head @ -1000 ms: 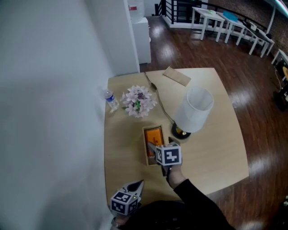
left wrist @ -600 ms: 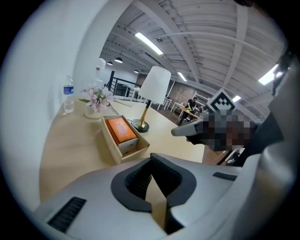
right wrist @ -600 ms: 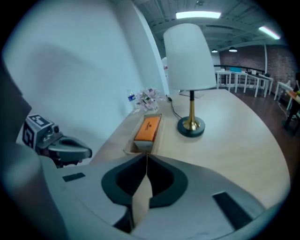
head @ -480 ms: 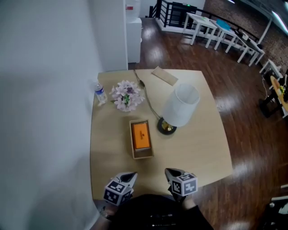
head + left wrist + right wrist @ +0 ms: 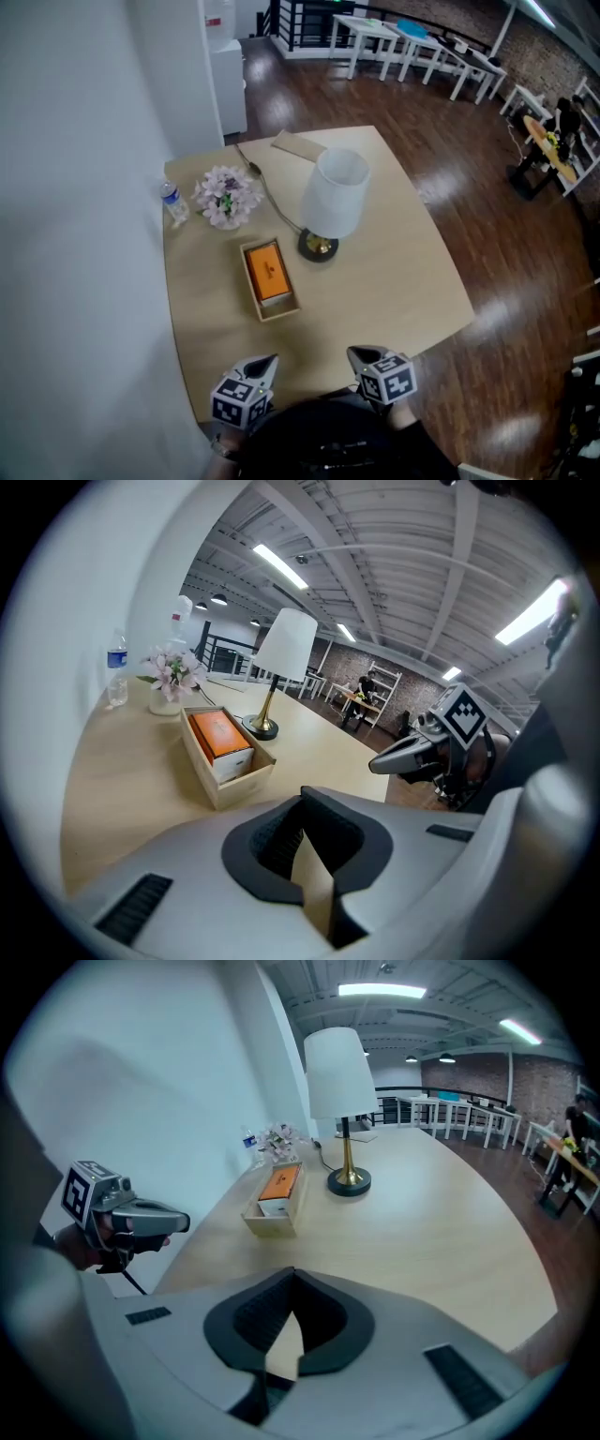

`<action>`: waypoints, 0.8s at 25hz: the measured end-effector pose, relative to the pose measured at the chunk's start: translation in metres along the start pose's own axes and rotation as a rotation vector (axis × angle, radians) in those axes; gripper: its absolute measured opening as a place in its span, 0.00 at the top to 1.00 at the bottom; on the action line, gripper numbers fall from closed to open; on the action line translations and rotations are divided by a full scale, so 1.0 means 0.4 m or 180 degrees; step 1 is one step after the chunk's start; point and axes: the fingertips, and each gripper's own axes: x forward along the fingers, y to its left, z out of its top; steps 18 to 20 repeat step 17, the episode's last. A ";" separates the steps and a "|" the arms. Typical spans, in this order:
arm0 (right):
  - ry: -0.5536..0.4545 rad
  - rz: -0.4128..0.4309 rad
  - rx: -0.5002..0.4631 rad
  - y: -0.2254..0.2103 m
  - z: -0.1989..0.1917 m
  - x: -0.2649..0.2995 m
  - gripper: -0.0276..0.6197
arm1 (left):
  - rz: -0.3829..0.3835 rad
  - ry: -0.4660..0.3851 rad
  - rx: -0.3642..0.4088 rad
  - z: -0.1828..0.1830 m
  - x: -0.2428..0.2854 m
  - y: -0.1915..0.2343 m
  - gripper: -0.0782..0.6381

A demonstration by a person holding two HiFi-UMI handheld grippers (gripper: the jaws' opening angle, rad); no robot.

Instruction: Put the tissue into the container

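We note the right gripper (image 5: 357, 353) has drawn back from the container (image 5: 278, 310) to the near edge of the table (image 5: 403, 281), jaws shut and empty like the left gripper (image 5: 270, 360), while the orange tissue pack (image 5: 267, 270) lies inside the container, so we judge the placement done.

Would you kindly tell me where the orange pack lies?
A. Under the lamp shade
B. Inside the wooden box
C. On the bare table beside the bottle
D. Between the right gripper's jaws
B: the orange pack lies inside the wooden box, whose walls show around it in the head view.
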 end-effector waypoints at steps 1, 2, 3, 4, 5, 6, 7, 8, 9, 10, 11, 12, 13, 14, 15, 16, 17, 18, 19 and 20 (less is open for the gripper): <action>0.0008 -0.0018 0.0009 0.002 -0.012 -0.008 0.96 | -0.0029 0.0009 0.0009 -0.003 0.002 -0.003 0.91; 0.0014 -0.0028 0.0026 0.003 -0.023 -0.015 0.96 | -0.0051 0.0012 0.0023 -0.005 0.006 -0.006 0.91; 0.0016 -0.0035 0.0048 0.002 -0.032 -0.019 0.96 | -0.0070 0.0012 0.0036 -0.007 0.011 -0.010 0.91; 0.0012 -0.0045 0.0068 -0.002 -0.037 -0.022 0.96 | -0.0085 0.0011 0.0044 -0.008 0.015 -0.013 0.91; 0.0004 -0.0054 0.0081 -0.007 -0.037 -0.023 0.96 | -0.0094 0.0013 0.0049 -0.007 0.018 -0.018 0.91; -0.0005 -0.0058 0.0084 -0.012 -0.034 -0.024 0.96 | -0.0095 0.0019 0.0053 -0.007 0.018 -0.023 0.91; -0.0016 -0.0051 0.0080 -0.018 -0.028 -0.024 0.96 | -0.0087 0.0032 0.0051 -0.008 0.018 -0.027 0.91; -0.0030 -0.0032 0.0071 -0.024 -0.019 -0.023 0.96 | -0.0072 0.0048 0.0042 -0.010 0.017 -0.032 0.91; -0.0048 -0.0005 0.0054 -0.030 -0.009 -0.020 0.96 | -0.0051 0.0059 0.0028 -0.010 0.016 -0.036 0.91; -0.0067 0.0024 0.0027 -0.036 0.003 -0.017 0.96 | -0.0025 0.0062 0.0013 -0.008 0.017 -0.039 0.91; -0.0084 0.0053 -0.0004 -0.043 0.015 -0.014 0.96 | 0.0002 0.0060 0.0000 -0.004 0.020 -0.042 0.91; -0.0095 0.0083 -0.0040 -0.051 0.025 -0.015 0.96 | 0.0030 0.0055 -0.0010 0.002 0.025 -0.046 0.91; -0.0097 0.0113 -0.0079 -0.059 0.032 -0.019 0.96 | 0.0058 0.0051 -0.0021 0.007 0.030 -0.052 0.91; -0.0094 0.0142 -0.0119 -0.067 0.037 -0.026 0.96 | 0.0084 0.0049 -0.0031 0.013 0.036 -0.061 0.91; -0.0092 0.0173 -0.0154 -0.074 0.040 -0.033 0.96 | 0.0107 0.0049 -0.0039 0.019 0.042 -0.071 0.91; -0.0090 0.0205 -0.0183 -0.082 0.042 -0.039 0.96 | 0.0130 0.0051 -0.0045 0.024 0.050 -0.080 0.91; -0.0089 0.0238 -0.0208 -0.091 0.043 -0.046 0.96 | 0.0152 0.0054 -0.0049 0.030 0.058 -0.089 0.91; -0.0089 0.0238 -0.0208 -0.091 0.043 -0.046 0.96 | 0.0152 0.0054 -0.0049 0.030 0.058 -0.089 0.91; -0.0089 0.0238 -0.0208 -0.091 0.043 -0.046 0.96 | 0.0152 0.0054 -0.0049 0.030 0.058 -0.089 0.91; -0.0089 0.0238 -0.0208 -0.091 0.043 -0.046 0.96 | 0.0152 0.0054 -0.0049 0.030 0.058 -0.089 0.91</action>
